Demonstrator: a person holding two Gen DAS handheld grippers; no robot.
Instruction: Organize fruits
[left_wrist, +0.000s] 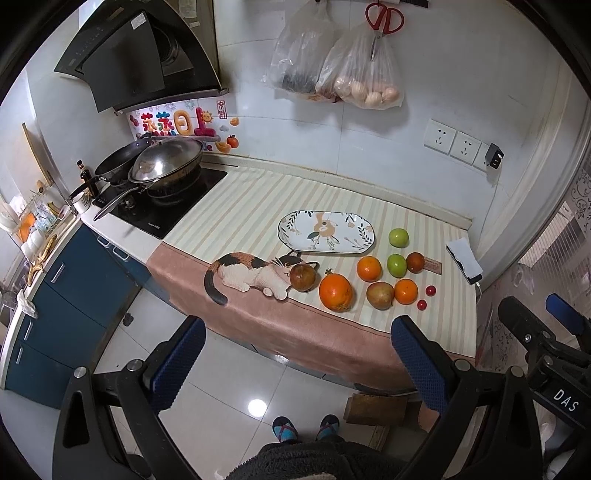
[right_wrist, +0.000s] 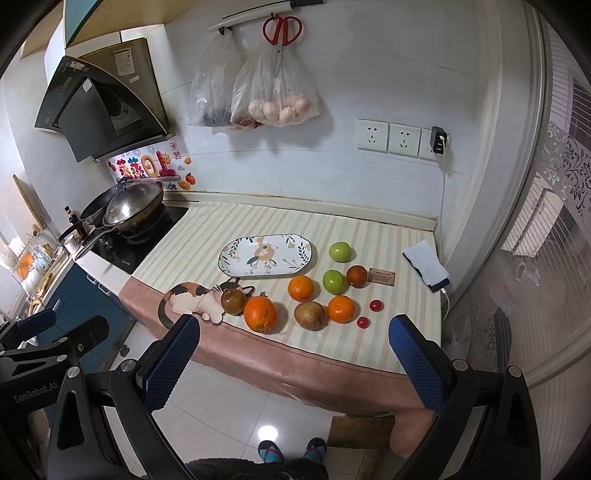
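Hovering off the counter edge, the left gripper (left_wrist: 297, 354) and right gripper (right_wrist: 293, 352) both stand with fingers spread wide, holding nothing. All fruit lies ahead of the fingers on the striped cloth (right_wrist: 236, 229), none on the oval plate (right_wrist: 266, 254), whose long axis runs left to right. Nearest the edge sits the large orange (right_wrist: 260, 314), dimpled and round, roughly between the right gripper's fingers; the right hand appears better aligned. Smooth green apples (right_wrist: 340, 252), a dull brown pomegranate (right_wrist: 233, 301) and glossy cherry tomatoes (right_wrist: 376, 305) lie near it.
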